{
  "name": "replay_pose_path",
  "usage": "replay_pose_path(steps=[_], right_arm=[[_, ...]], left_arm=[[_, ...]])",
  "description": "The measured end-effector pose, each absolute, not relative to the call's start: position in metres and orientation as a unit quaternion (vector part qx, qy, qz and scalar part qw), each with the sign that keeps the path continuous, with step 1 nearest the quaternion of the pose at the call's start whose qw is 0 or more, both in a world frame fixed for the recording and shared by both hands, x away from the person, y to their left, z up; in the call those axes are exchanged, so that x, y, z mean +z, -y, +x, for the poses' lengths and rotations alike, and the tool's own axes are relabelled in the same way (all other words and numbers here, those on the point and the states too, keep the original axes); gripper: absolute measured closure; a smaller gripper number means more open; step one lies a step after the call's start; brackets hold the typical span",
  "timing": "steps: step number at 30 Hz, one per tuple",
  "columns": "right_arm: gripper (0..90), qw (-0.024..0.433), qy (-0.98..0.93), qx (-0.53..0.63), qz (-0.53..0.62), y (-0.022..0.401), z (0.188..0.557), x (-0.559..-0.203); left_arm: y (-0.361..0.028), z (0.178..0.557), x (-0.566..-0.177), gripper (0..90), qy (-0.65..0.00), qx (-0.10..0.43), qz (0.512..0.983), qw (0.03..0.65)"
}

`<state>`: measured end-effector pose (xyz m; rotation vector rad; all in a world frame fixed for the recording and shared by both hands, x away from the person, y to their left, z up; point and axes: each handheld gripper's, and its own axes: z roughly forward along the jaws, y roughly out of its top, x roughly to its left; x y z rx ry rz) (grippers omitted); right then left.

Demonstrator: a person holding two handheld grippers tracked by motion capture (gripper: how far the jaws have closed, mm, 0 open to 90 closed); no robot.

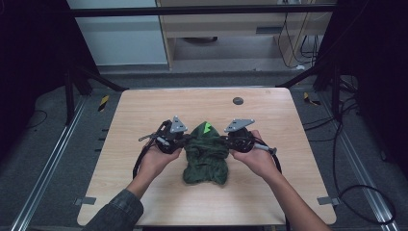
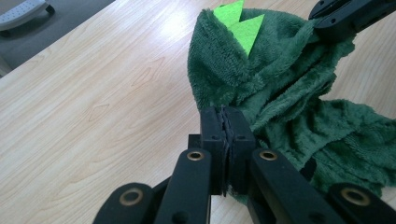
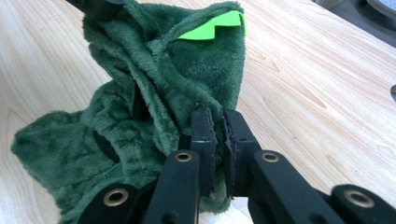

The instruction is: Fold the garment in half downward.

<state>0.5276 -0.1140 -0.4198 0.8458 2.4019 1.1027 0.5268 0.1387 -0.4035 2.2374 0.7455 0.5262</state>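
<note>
Pale wood covers the table [image 1: 144,115], which stands on a grey floor with black cables trailing at the right. From the high view, a fuzzy green garment [image 1: 206,159] lies in a heap at the middle of the table, a bit toward the near edge. It has a bright green spiky patch [image 1: 207,127] at its far end. The left gripper [image 1: 185,141] sits at the left side of the garment, held by the left hand [image 1: 156,161]. The right gripper [image 1: 223,140] sits at the right side, held by the right hand [image 1: 260,159]. Both touch the cloth.

From the left gripper view, the left gripper [image 2: 225,116] has its two black jaws pressed together, pinching an edge of the green garment [image 2: 289,93]. The spiky patch [image 2: 238,25] stands up at the far end. The other gripper's black tip [image 2: 345,16] grips the cloth at the far right.

From the right gripper view, the right gripper [image 3: 217,121] has its jaws nearly together, nipping a fold of the garment [image 3: 140,93]. The bright patch [image 3: 212,25] shows at the top.
</note>
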Motion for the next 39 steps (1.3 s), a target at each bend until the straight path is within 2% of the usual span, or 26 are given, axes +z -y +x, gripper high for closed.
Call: replay_pose_path(steps=[39], right_arm=[[82.3, 0.179, -0.859, 0.389, 0.282, 0.115, 0.498, -0.443]], left_arm=[[-0.142, 0.499, -0.434, 87.9, -0.277, 0.191, 0.873, 0.353]])
